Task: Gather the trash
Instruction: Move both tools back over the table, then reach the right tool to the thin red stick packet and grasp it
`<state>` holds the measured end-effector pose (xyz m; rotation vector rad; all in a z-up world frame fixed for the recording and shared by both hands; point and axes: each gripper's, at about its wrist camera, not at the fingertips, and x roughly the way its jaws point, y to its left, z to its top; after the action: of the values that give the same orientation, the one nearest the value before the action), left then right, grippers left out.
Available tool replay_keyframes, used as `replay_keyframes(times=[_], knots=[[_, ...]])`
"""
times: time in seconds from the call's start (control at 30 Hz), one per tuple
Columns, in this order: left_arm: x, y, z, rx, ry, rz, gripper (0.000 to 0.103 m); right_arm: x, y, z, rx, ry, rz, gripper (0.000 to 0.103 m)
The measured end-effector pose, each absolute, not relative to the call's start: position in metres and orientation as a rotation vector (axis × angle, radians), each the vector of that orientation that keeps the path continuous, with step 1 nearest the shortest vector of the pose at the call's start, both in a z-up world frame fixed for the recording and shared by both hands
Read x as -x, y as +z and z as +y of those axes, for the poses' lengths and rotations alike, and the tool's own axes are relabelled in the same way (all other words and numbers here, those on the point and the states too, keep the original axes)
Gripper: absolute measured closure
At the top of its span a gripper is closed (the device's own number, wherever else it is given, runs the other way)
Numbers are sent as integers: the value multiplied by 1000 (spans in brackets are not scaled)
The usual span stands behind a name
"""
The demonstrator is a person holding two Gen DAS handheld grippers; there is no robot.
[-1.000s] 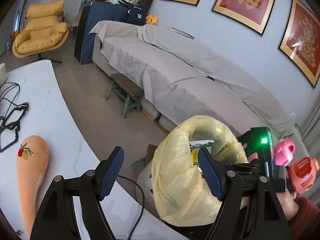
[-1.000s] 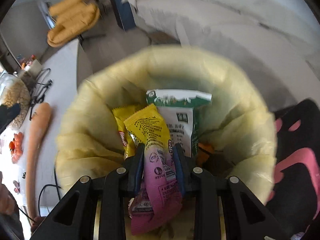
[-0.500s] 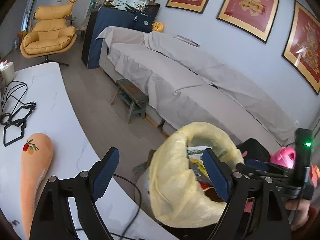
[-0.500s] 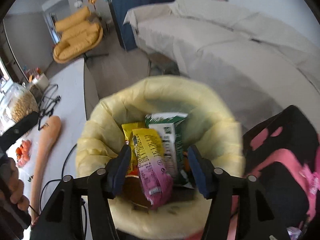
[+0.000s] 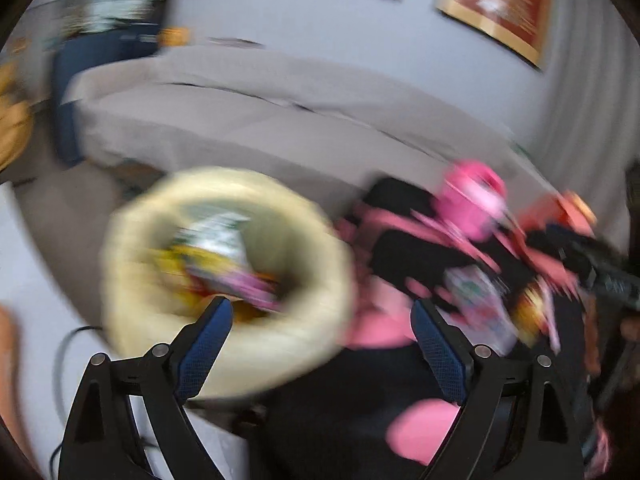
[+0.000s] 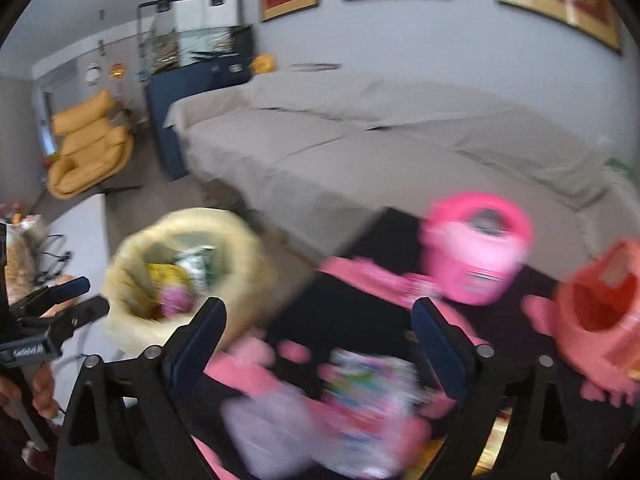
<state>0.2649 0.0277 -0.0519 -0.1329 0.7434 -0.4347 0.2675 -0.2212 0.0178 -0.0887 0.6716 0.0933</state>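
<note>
A bin lined with a pale yellow bag (image 5: 224,276) holds several snack wrappers (image 5: 224,256), yellow, green-white and pink. It also shows in the right wrist view (image 6: 180,276). My left gripper (image 5: 320,340) is open and empty, just in front of the bin's right rim. My right gripper (image 6: 316,340) is open and empty, right of the bin, above a black and pink cloth (image 6: 360,300) with colourful wrappers (image 6: 368,400) lying on it. The left gripper also shows in the right wrist view (image 6: 60,300). Both views are blurred.
A pink toy (image 6: 476,248) and an orange-red toy (image 6: 600,308) stand on the black and pink cloth at the right. A covered grey sofa (image 6: 360,148) fills the background. A white table (image 5: 24,272) lies left of the bin, with a yellow armchair (image 6: 88,148) beyond.
My right gripper opened, dropped the yellow-pink wrapper into the bin, and pulled back to the right over the cloth. My left gripper swung right.
</note>
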Motion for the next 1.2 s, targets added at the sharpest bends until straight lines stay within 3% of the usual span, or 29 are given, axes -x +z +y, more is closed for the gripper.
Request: replay_keyframes(times=[0.1,0.37,0.6,0.93,1.0,1.2], knots=[[-260,-62,-15,70,-530,802,13,-242,16,-260,119,-8,657,1],[-255,-67,-84,52,-596,870,13,-189,-8,-344,141,-211,689,1],[-264,-65,-122,25,-527,868,13,-159,-22,-388,-37,-214,687,1],[-239,-66,-49,65,-327,831,13,-155,-34,-347,-54,35,730,2],[-236,-60,-32,70,-282,807,13,-163,-37,-319,-28,136,746,9],[-234,-59,5,164,-248,809,12,-189,-57,-239,-7,391,843,20]])
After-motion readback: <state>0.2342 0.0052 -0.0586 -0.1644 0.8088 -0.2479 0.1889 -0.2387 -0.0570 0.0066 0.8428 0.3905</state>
